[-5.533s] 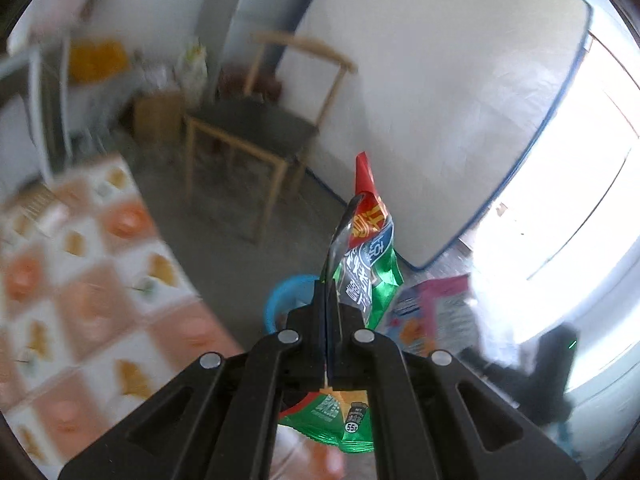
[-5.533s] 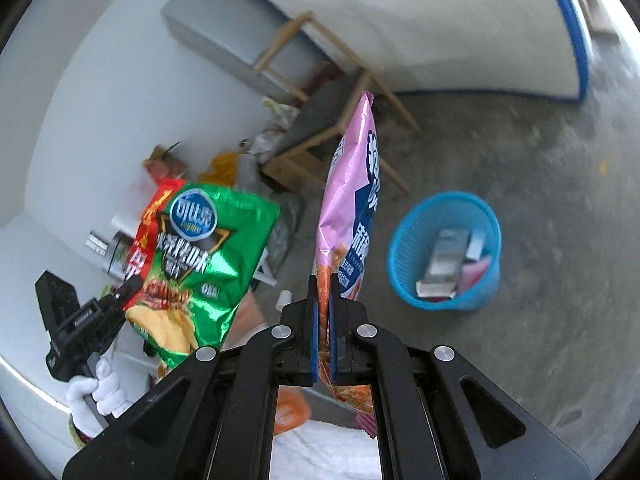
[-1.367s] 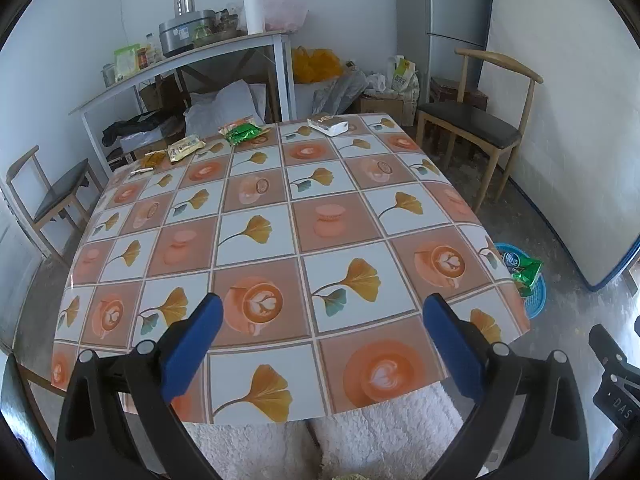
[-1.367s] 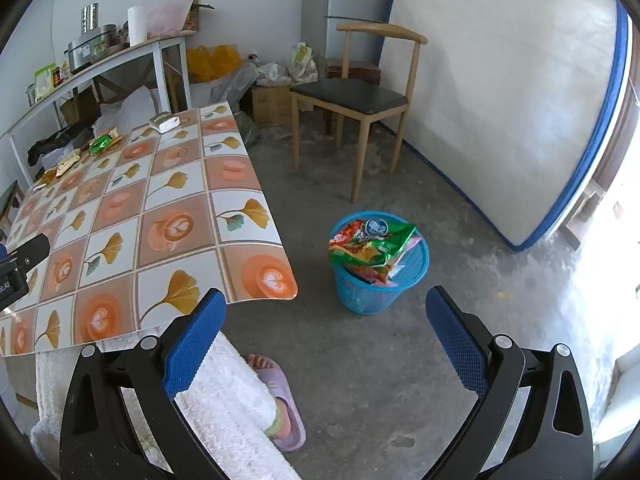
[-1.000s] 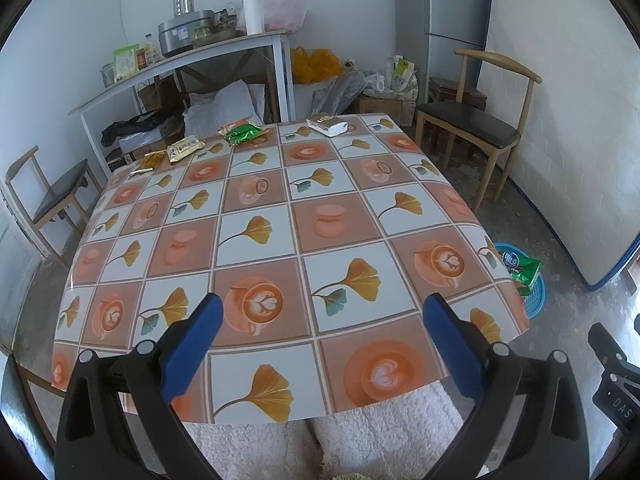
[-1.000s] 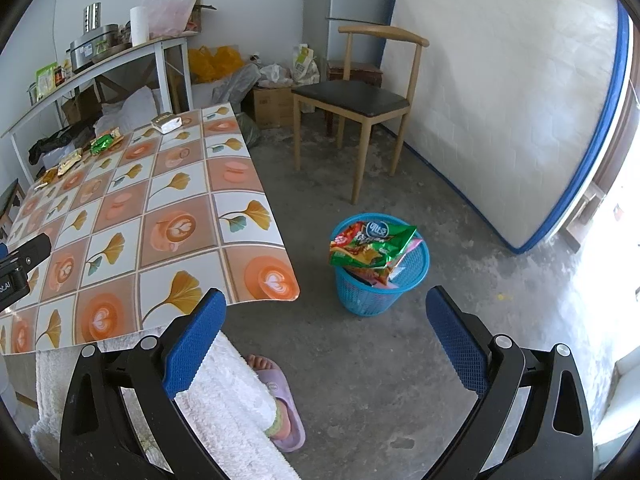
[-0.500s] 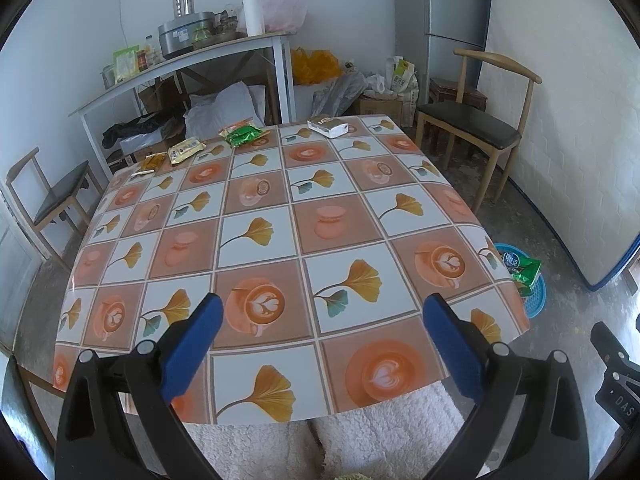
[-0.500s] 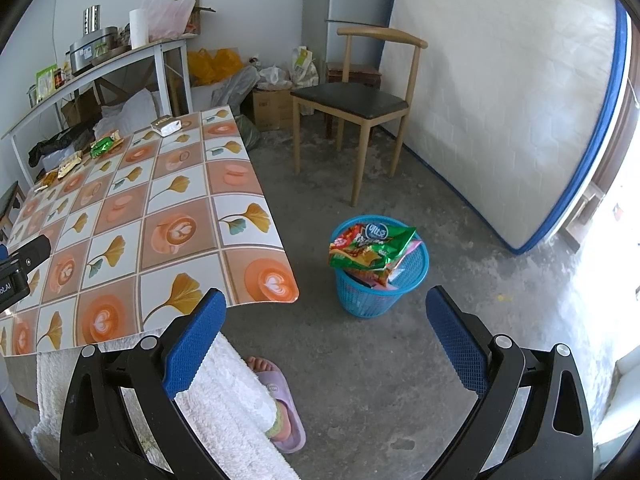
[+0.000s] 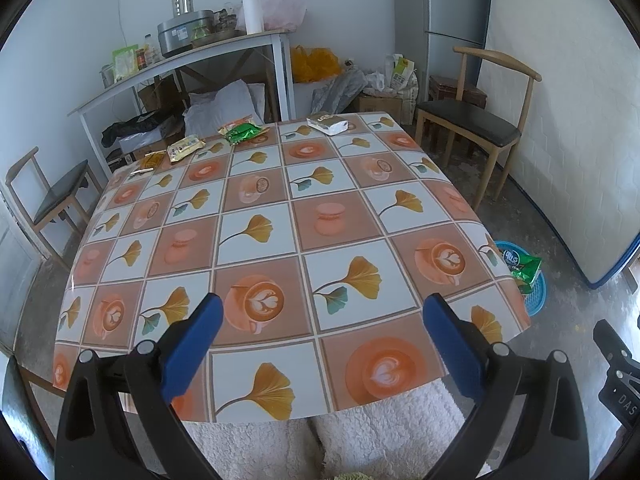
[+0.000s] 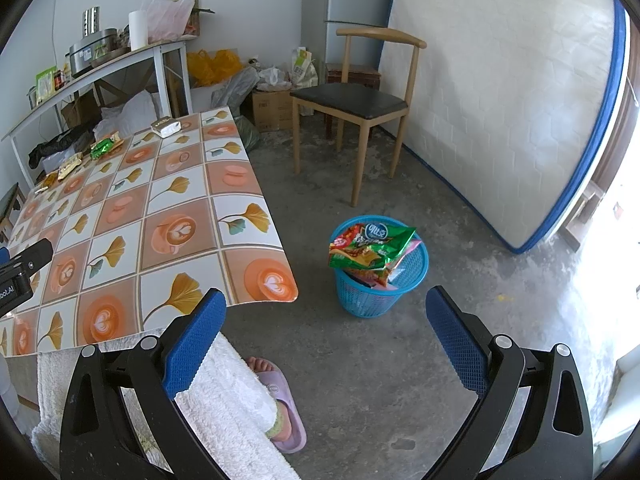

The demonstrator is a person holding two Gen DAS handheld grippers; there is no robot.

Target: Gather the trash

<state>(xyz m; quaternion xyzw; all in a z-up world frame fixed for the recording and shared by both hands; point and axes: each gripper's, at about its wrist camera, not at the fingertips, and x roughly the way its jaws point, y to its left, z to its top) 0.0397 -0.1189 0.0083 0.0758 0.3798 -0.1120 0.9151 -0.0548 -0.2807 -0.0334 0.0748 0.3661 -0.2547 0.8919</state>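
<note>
A green chip bag (image 10: 370, 246) is seen lying across the top of a blue basket (image 10: 374, 298) on the concrete floor, beside the patterned worktop (image 9: 280, 216). Several small wrappers (image 9: 242, 133) are left along the worktop's far edge. Both the left gripper (image 9: 318, 320) and right gripper (image 10: 326, 314) are held with jaws wide apart, empty.

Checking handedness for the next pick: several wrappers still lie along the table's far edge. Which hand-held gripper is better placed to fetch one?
Probably the left hand-held gripper: open, it faces straight down the table toward the green wrapper. The right hand-held gripper, also open, points at the floor beside the blue basket.
</note>
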